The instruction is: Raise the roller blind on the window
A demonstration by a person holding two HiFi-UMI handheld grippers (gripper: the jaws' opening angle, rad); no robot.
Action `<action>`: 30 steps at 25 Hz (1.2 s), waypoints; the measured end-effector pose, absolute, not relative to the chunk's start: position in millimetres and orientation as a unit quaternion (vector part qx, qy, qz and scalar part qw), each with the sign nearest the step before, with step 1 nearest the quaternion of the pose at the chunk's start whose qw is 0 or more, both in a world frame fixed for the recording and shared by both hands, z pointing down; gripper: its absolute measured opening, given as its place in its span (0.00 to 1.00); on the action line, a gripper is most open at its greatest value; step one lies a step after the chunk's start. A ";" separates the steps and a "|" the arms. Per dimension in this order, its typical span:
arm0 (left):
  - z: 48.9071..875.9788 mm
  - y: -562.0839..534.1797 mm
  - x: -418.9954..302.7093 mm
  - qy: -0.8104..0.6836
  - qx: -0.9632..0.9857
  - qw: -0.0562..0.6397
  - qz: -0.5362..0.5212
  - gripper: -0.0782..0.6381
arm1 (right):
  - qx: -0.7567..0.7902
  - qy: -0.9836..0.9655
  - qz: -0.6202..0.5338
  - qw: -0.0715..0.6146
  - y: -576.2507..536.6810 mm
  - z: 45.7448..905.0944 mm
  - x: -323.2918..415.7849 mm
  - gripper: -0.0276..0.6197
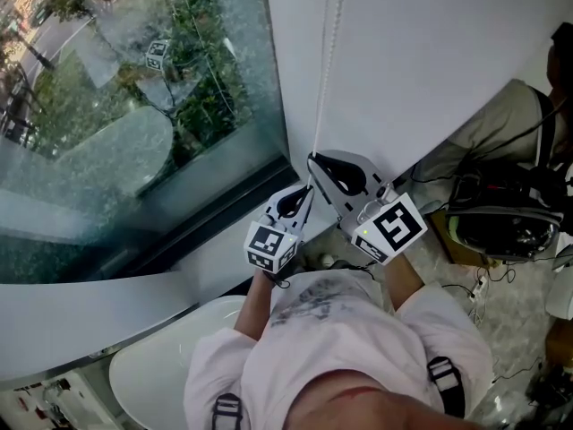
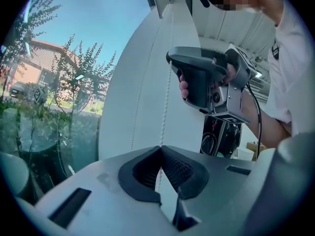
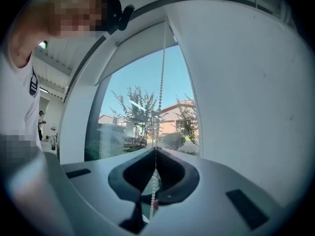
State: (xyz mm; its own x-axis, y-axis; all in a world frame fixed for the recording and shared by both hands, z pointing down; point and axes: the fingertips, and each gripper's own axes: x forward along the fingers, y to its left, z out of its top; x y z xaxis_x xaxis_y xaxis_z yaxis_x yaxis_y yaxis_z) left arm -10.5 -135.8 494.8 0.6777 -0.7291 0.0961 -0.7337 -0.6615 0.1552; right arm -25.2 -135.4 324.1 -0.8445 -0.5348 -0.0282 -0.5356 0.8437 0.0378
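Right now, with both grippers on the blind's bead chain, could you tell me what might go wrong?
The left gripper and right gripper each pinch the thin bead chain only at the jaw tips, so a hard pull may let it slip. They also sit close together and could knock.

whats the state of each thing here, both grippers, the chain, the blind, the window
left gripper: shut on the white bead chain
right gripper: shut on the same chain, higher up than the left gripper
white bead chain: runs straight up from the right gripper's jaws
white roller blind: partly raised, bottom edge high on the window
window glass: uncovered below the blind
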 end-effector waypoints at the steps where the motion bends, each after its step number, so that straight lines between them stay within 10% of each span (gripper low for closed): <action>1: 495.0 -135.3 -10.8 -0.400 0.912 0.091 0.011 0.12 | -0.280 0.960 0.024 0.008 -135.6 324.3 -26.2 0.14; 24: 477.0 -132.5 -23.6 -0.413 0.907 0.080 -0.021 0.12 | -0.333 0.936 0.111 0.016 -134.7 310.1 -13.8 0.15; 30: 467.8 -132.7 -27.8 -0.420 0.904 0.070 -0.030 0.16 | -0.335 0.936 0.108 0.014 -132.7 316.4 -10.7 0.31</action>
